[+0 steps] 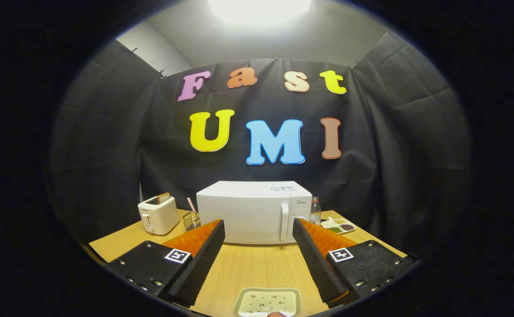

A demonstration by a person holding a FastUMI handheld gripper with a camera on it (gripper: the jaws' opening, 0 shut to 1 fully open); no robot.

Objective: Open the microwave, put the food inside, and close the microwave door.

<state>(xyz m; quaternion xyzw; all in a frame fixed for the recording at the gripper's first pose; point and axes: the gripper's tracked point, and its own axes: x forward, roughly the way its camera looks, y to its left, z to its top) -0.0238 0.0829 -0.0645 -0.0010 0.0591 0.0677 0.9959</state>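
Black cloth walls enclose a wooden table [257,268] lit from above. At the far side stands the microwave [253,211], white, door closed, its vertical handle [284,221] toward the right of the front. Left of it: a toaster [158,214] with 1 slice protruding, and a small wire basket [191,220] holding a pink stick. Right of it: a clear bottle [315,210] and a divided dish [339,225] of assorted fillings. The gripper [258,226] is released, its 2 fingers [204,253] spread wide apart and grasping nothing; the microwave lies beyond them. The food tray [267,302], pale with dark specks, rests on the table at the near edge, between the finger bases.
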